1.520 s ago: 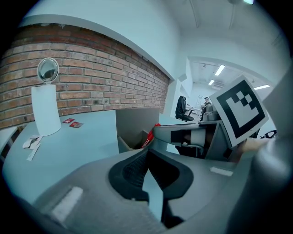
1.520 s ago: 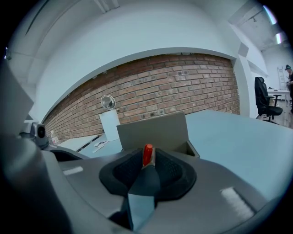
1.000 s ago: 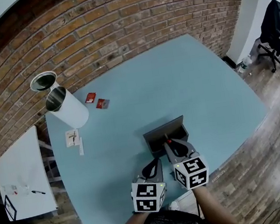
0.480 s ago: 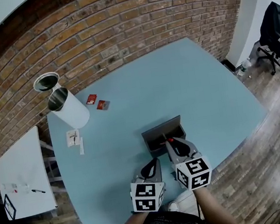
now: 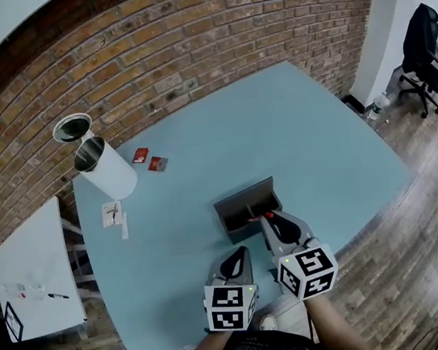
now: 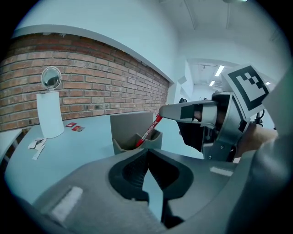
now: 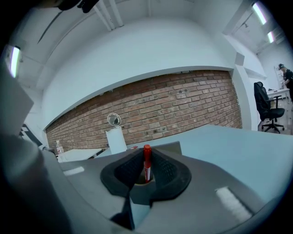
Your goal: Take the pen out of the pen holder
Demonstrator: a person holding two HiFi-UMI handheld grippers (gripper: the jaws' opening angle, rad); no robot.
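The right hand-held gripper (image 5: pixel 272 217) is sitting a little nearer to the person than a moment ago. The thin red pen (image 5: pixel 258 218) is leaning over more now. This gripper is squeezing the top of the pen tight. The pen's bottom end is still dipping inside the dark grey box-shaped pen holder (image 5: pixel 247 207), as the left gripper view is showing. Nothing is blocking the pen's way.

The left hand-held gripper (image 5: pixel 236 257) is staying where it was, close to the person and just beside the right one. Its jaws are pressed together with nothing between them. It is hanging over the light blue worktop (image 5: pixel 320 139) and is not touching the holder.

Farther off, some small white paper scraps (image 5: pixel 112 214) are lying near the left edge. Past them, a tall white can (image 5: pixel 113 174) is standing by two little red packets (image 5: pixel 149 159). A brown brick wall (image 5: pixel 207 41) is running behind the worktop. A black office chair (image 5: pixel 421 42) is standing well apart on the wooden floor (image 5: pixel 425 245).
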